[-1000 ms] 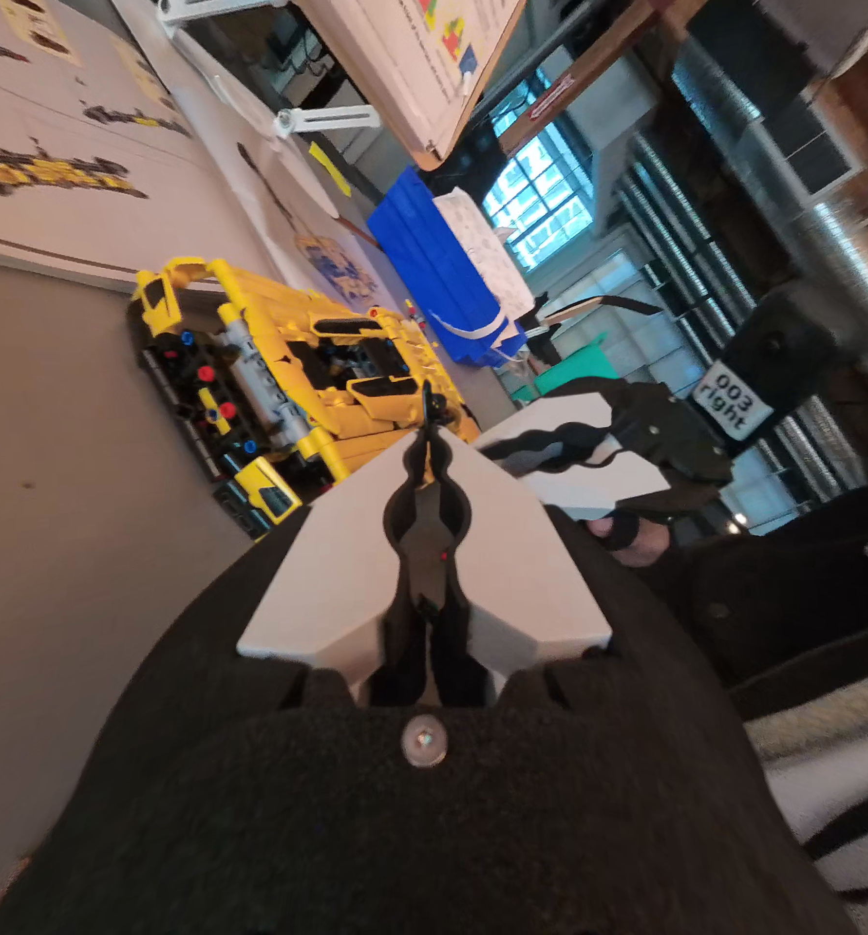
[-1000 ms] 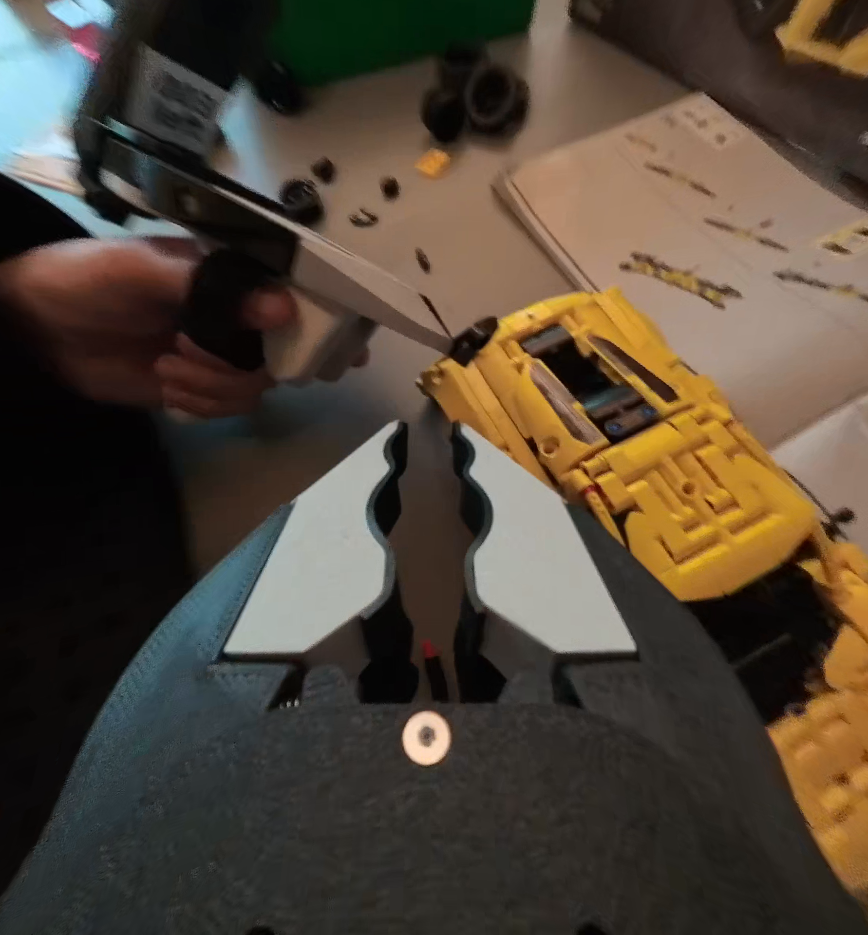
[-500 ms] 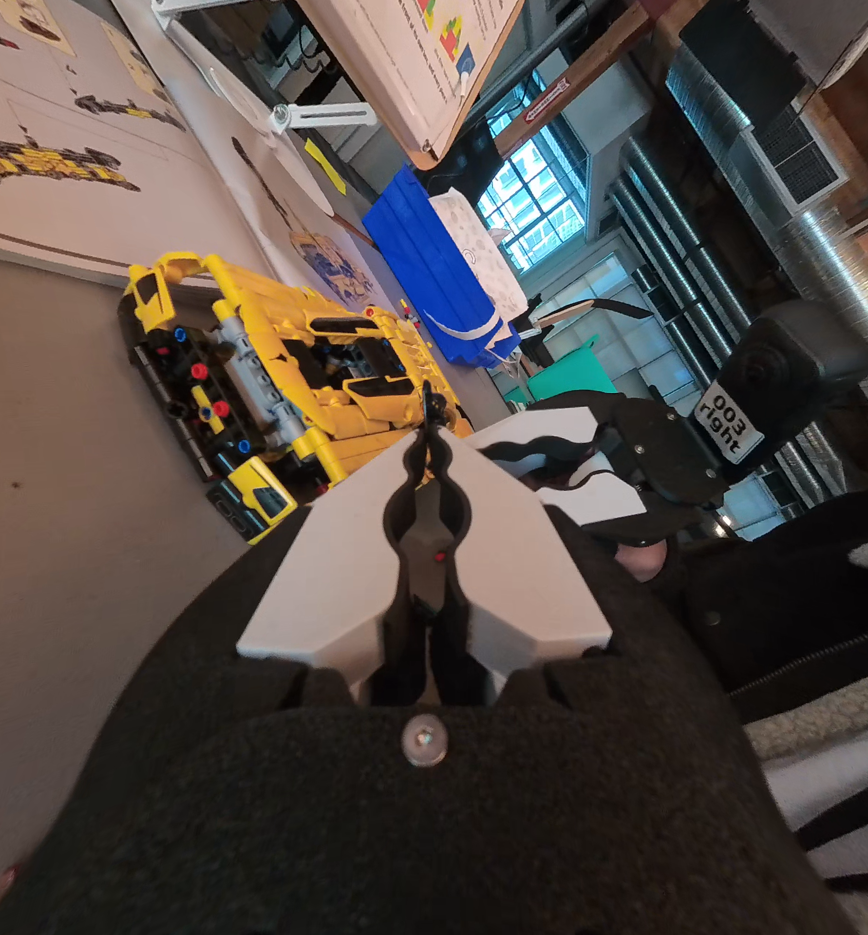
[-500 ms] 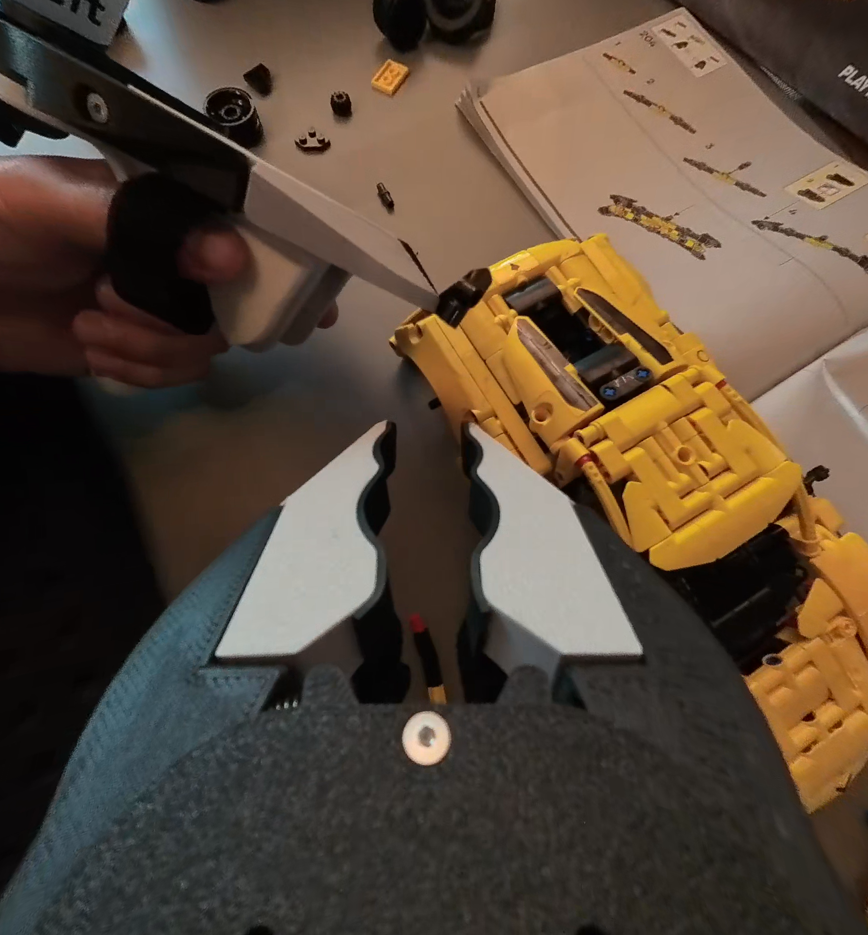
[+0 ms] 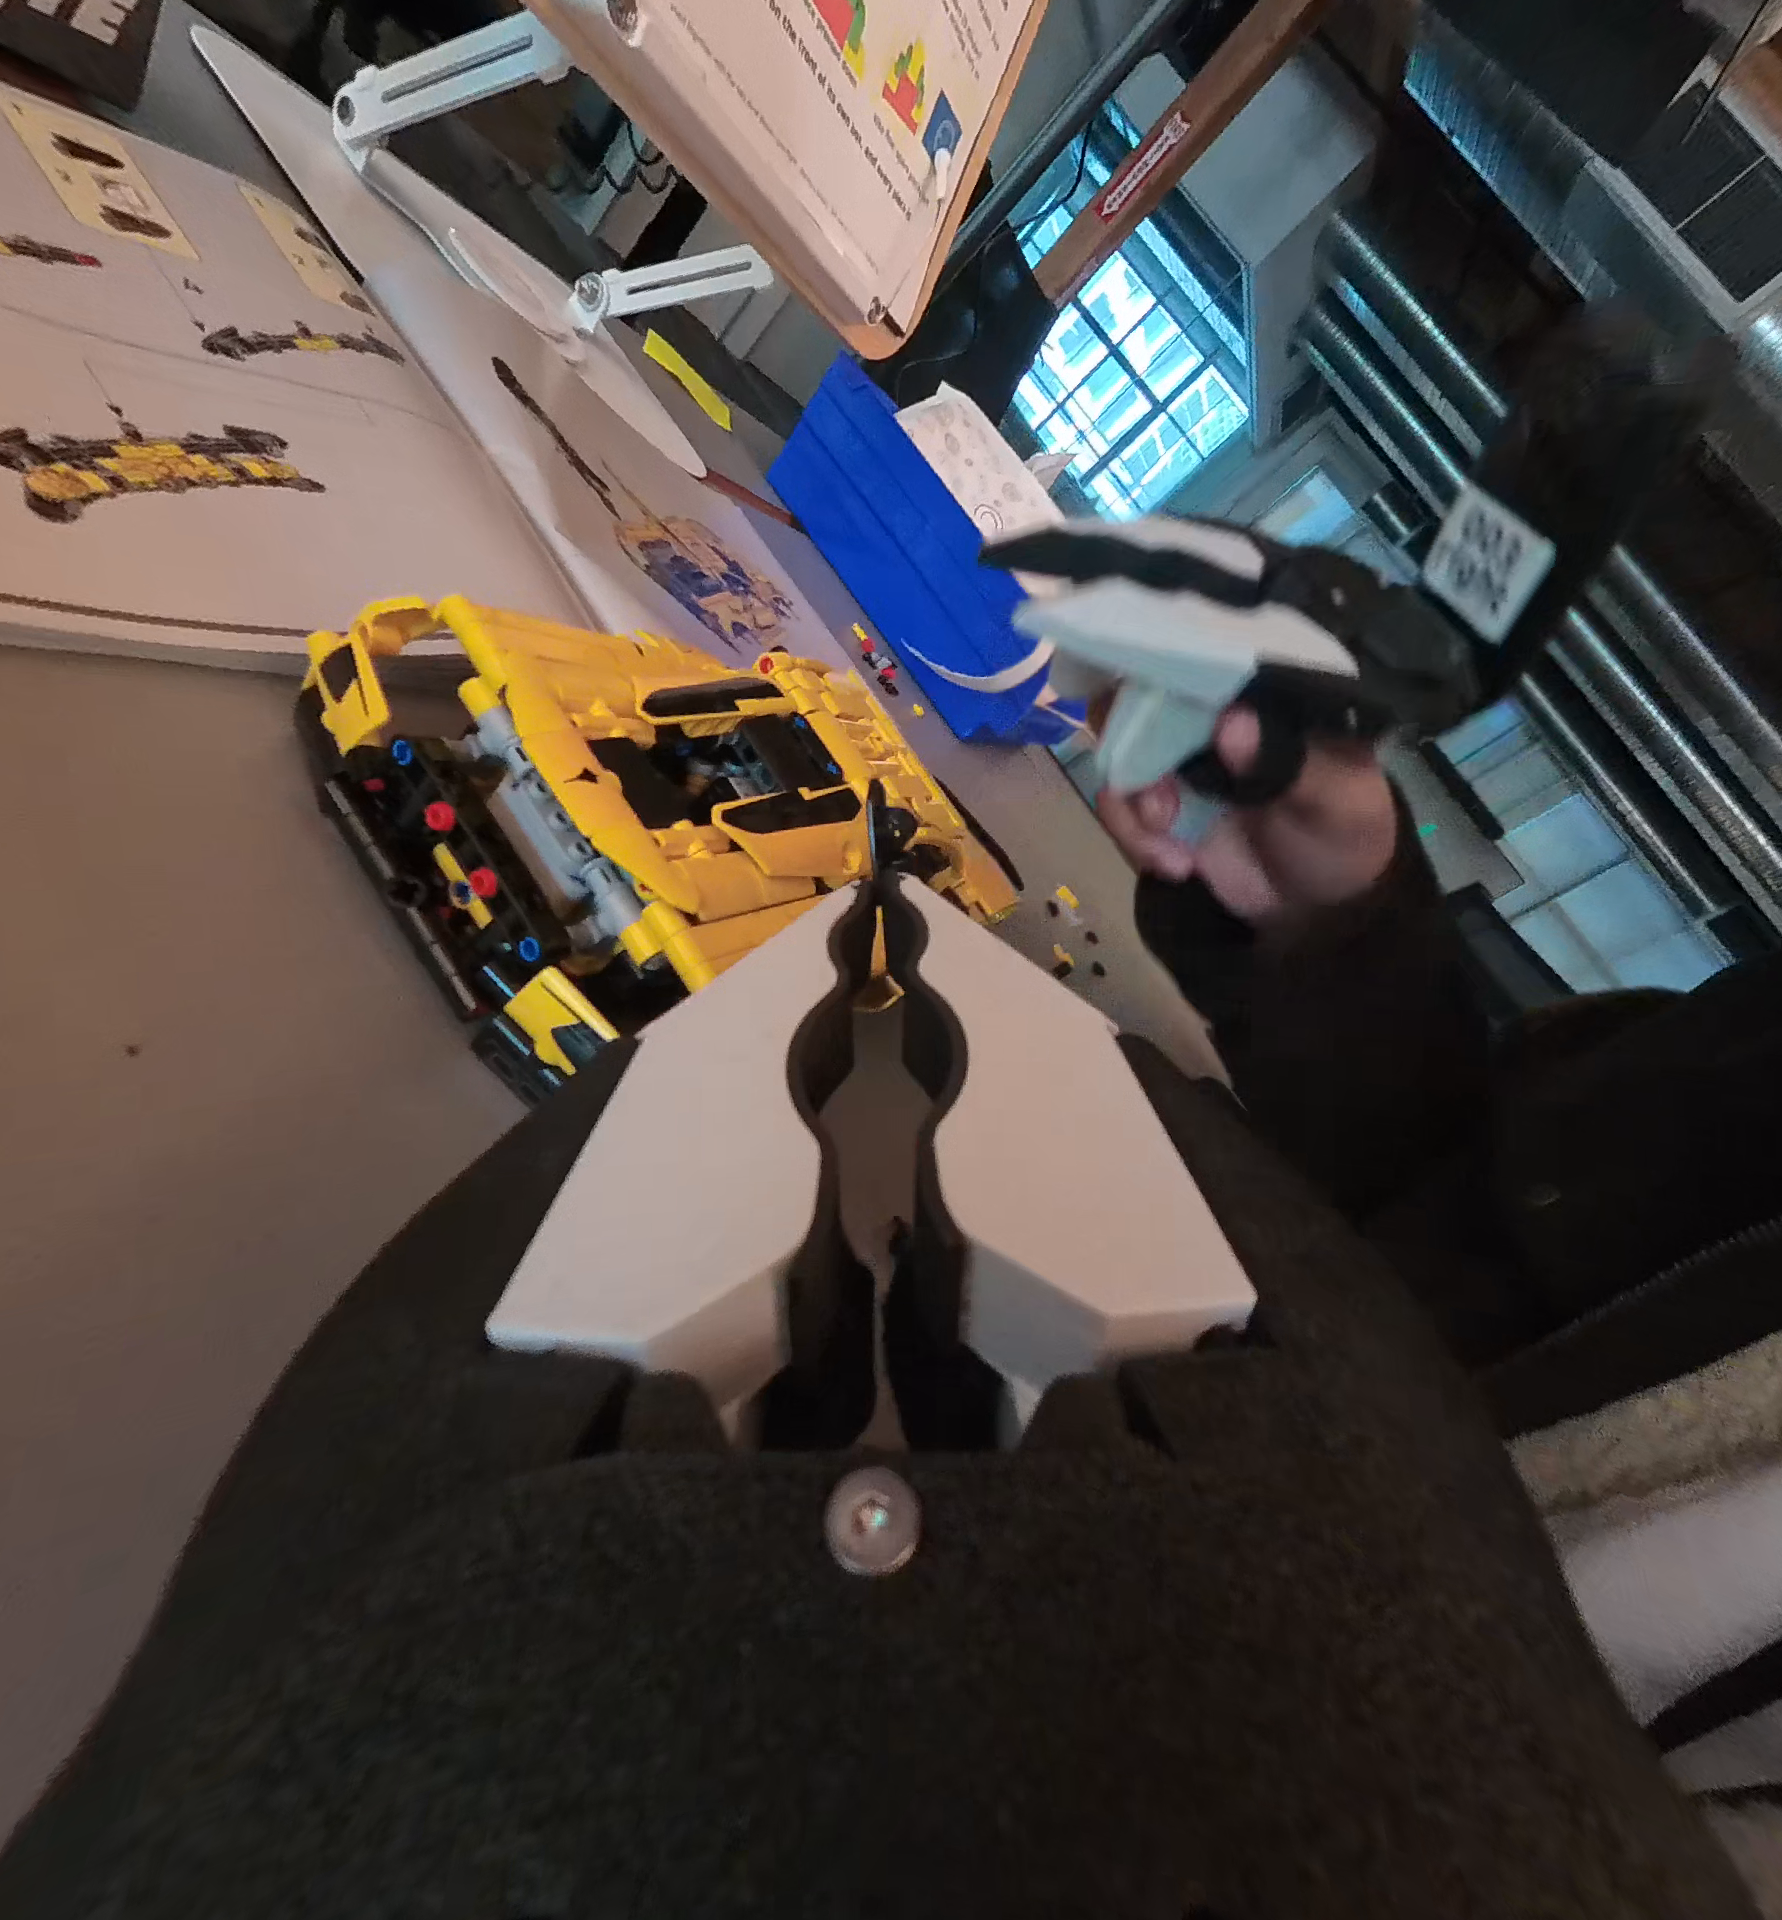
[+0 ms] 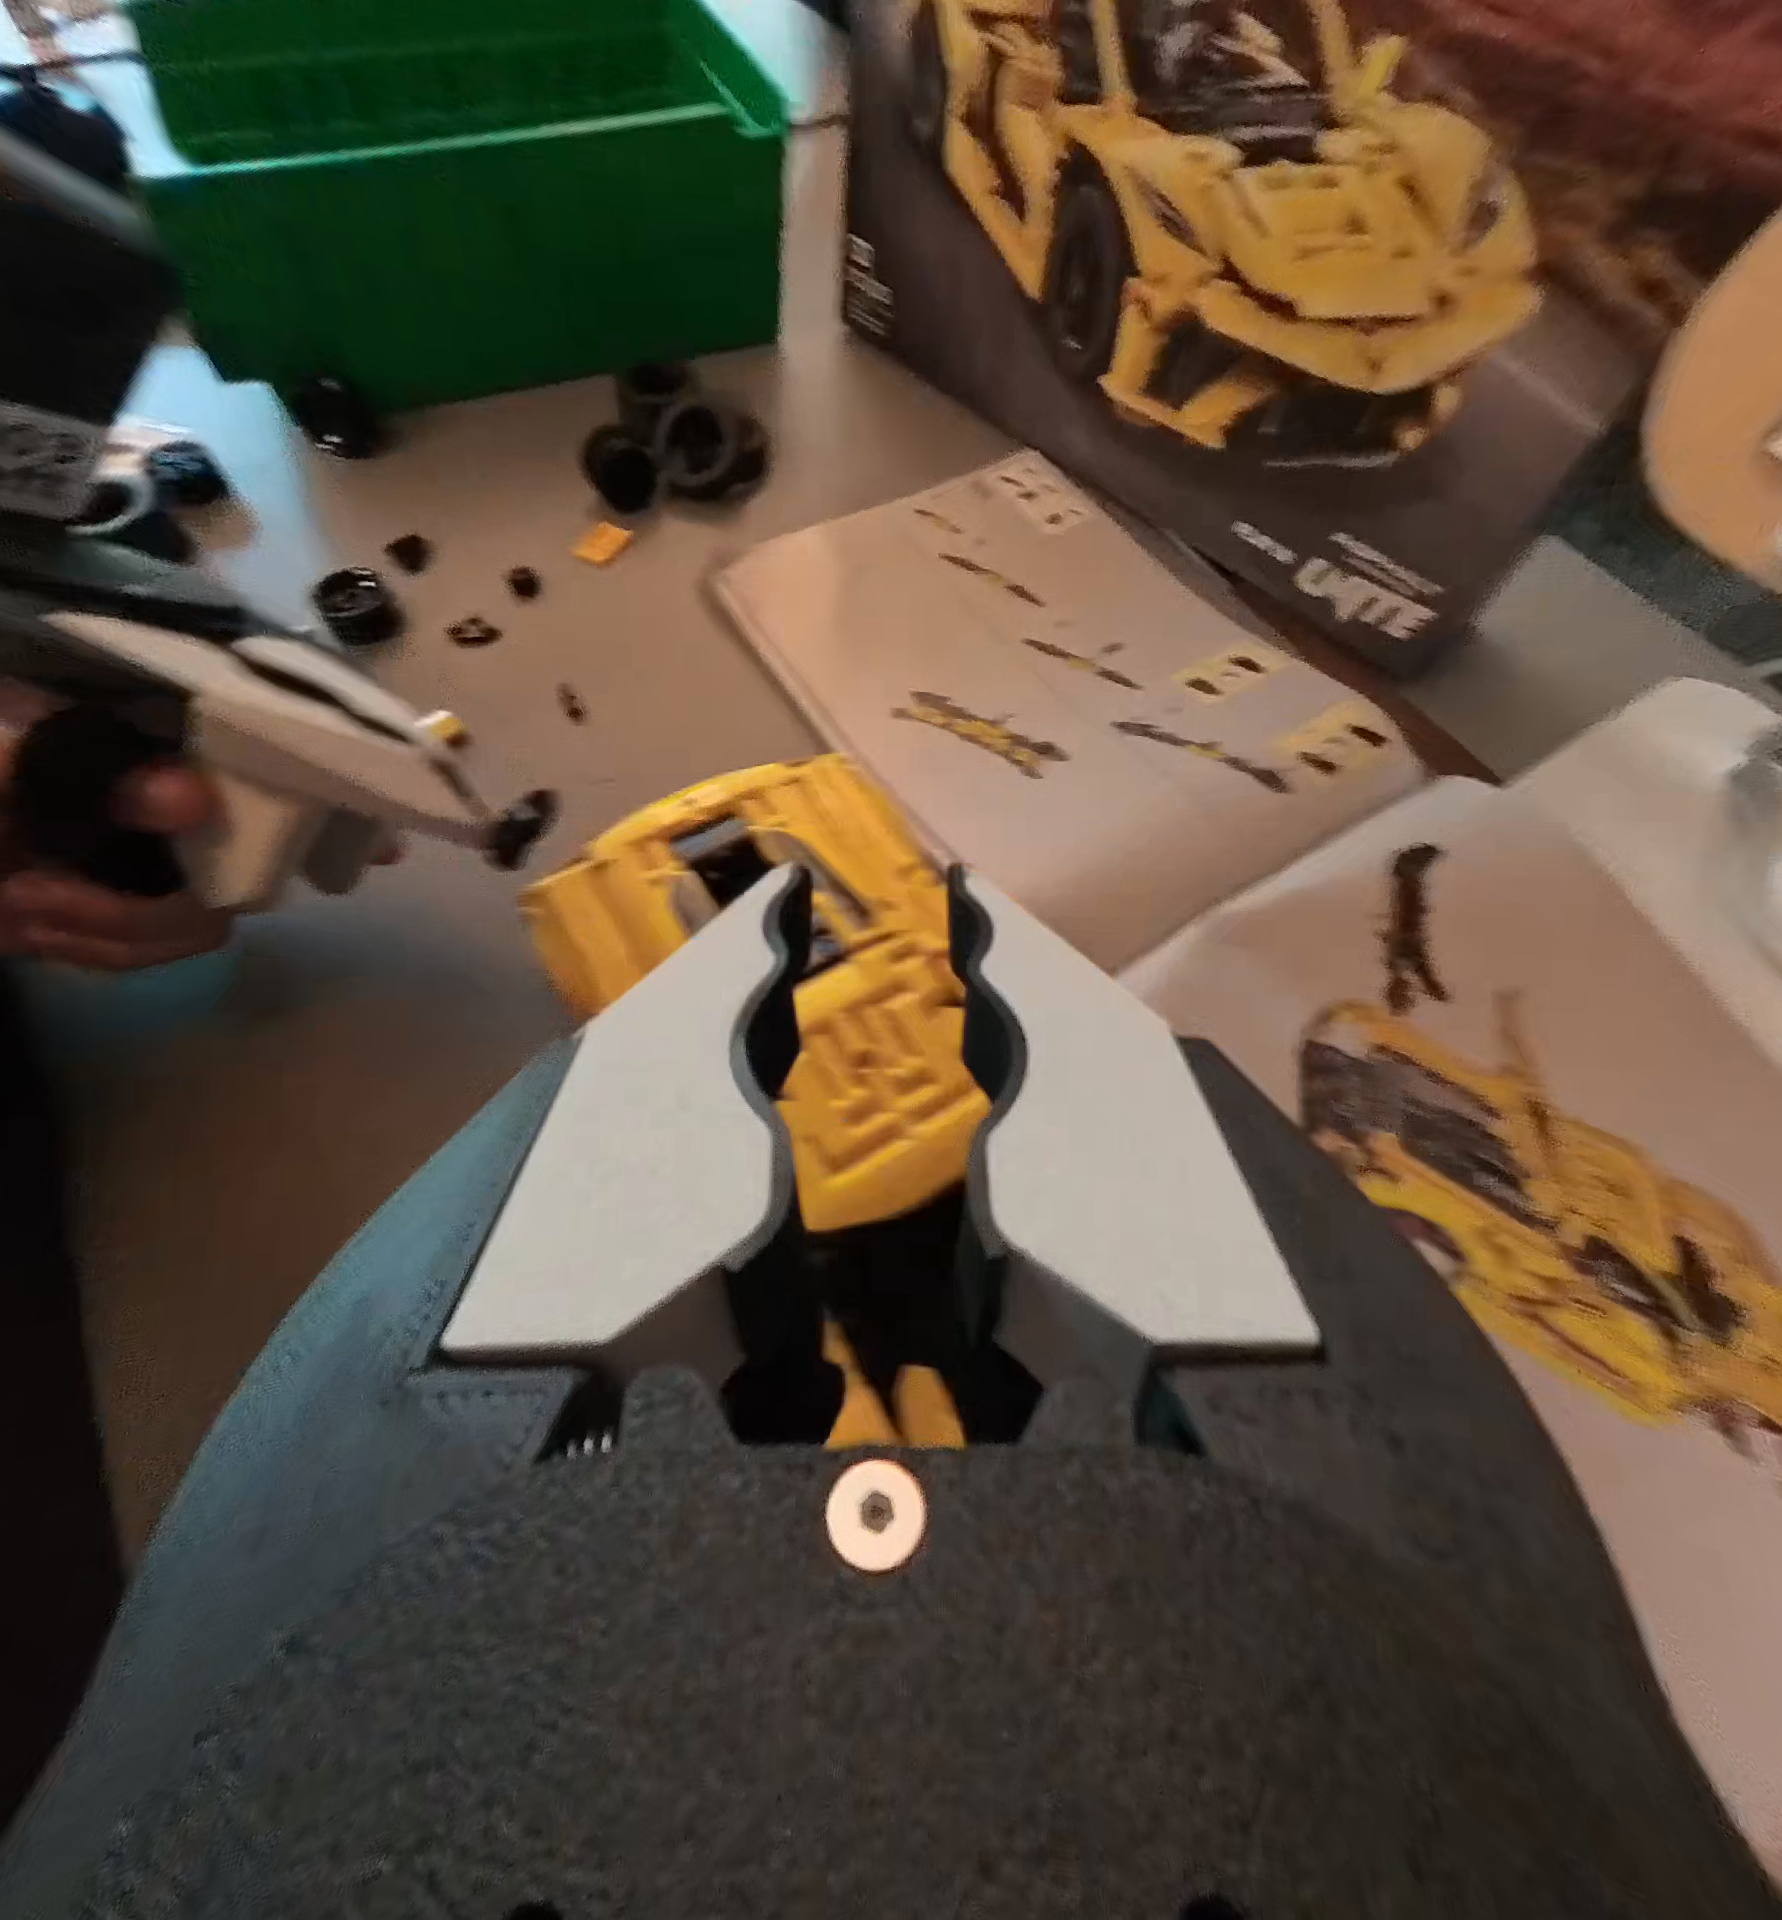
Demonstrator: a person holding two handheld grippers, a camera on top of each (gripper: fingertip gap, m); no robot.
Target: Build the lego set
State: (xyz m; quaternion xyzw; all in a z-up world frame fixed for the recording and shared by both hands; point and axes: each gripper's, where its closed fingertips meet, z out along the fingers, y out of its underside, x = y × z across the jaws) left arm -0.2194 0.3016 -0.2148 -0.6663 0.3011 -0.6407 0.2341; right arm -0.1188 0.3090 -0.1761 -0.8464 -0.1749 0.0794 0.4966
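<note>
Since half a second ago the right gripper has swung over the yellow lego car, which now shows between its jaws instead of to their right, and its view has tipped up to take in the far counter. Those jaws stand parted with nothing between them but the car lying below.

Clenched on a small black piece, the left gripper holds it at its tips just above the near edge of the car's roof; whether the piece touches the car cannot be told. In the left wrist view the right gripper hangs in the air to the right of the car, blurred, with a hand around its grip.

On the grey counter the car lies just beside the open instruction booklet. Farther off in the right wrist view are loose black tyres and small parts, a green bin at the far left and the set's box at the far right. A printed sheet showing a yellow car lies to the right. A blue bin sits beyond the car in the left wrist view.
</note>
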